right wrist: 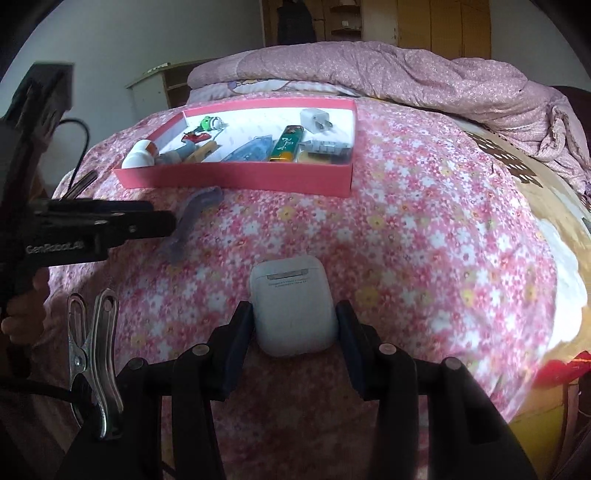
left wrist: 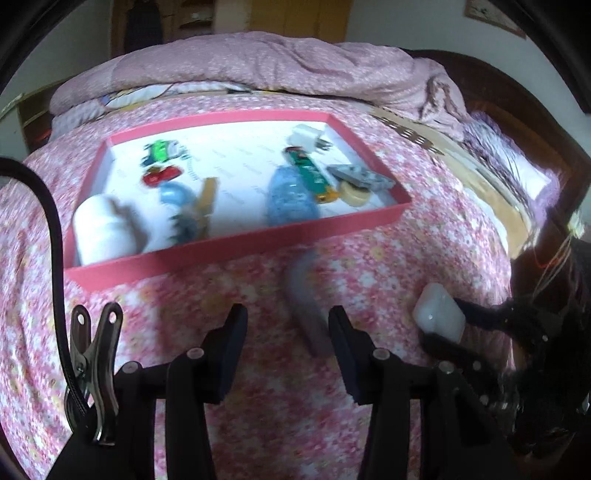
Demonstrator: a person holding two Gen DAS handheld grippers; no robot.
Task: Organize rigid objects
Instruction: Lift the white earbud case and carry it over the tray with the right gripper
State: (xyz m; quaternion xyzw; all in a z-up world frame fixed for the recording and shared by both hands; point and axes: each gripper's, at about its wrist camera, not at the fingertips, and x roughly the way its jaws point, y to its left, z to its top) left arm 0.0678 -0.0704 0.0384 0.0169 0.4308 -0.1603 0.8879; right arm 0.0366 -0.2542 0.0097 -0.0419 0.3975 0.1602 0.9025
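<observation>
A pink tray lies on the flowered bedspread and holds several small objects, among them a white bottle, a green tube and a white plug. A grey curved piece lies on the bed in front of the tray. My left gripper is open, with the grey piece between its fingers. My right gripper is shut on a white earbud case, which also shows in the left wrist view.
A crumpled pink quilt lies behind the tray. The dark wooden bed frame runs along the right. The left gripper body stands at the left of the right wrist view. A wooden wardrobe is at the back.
</observation>
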